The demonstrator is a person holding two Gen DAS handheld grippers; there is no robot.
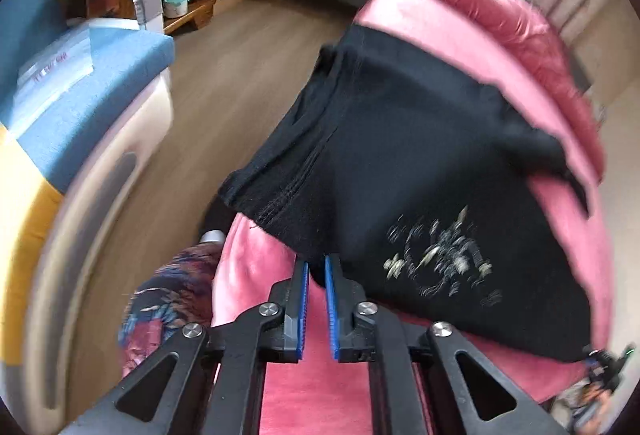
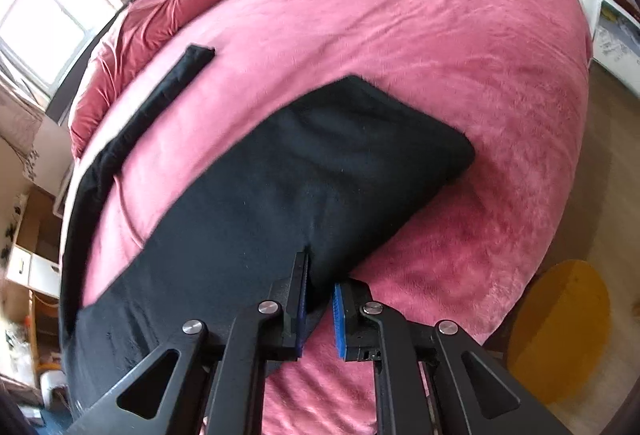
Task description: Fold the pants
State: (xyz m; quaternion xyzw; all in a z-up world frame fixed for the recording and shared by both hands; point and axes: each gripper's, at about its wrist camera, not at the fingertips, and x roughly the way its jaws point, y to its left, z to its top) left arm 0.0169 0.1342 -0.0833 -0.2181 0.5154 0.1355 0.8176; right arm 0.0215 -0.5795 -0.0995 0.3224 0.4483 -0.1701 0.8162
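We see the scene through two wrist cameras, each looking forward along its own fingers. Our left view sits low and close over the near edge of the bed [image 1: 248, 267], facing across it toward the wooden floor [image 1: 248, 47] and the shelves beyond. Our right view hangs close above the bed [image 2: 400, 15] too, facing over its pink cover toward the far edge and the window [image 2: 44, 23]. Both views share the black pants [image 1: 400, 155] [image 2: 280, 175] and the cover around them.
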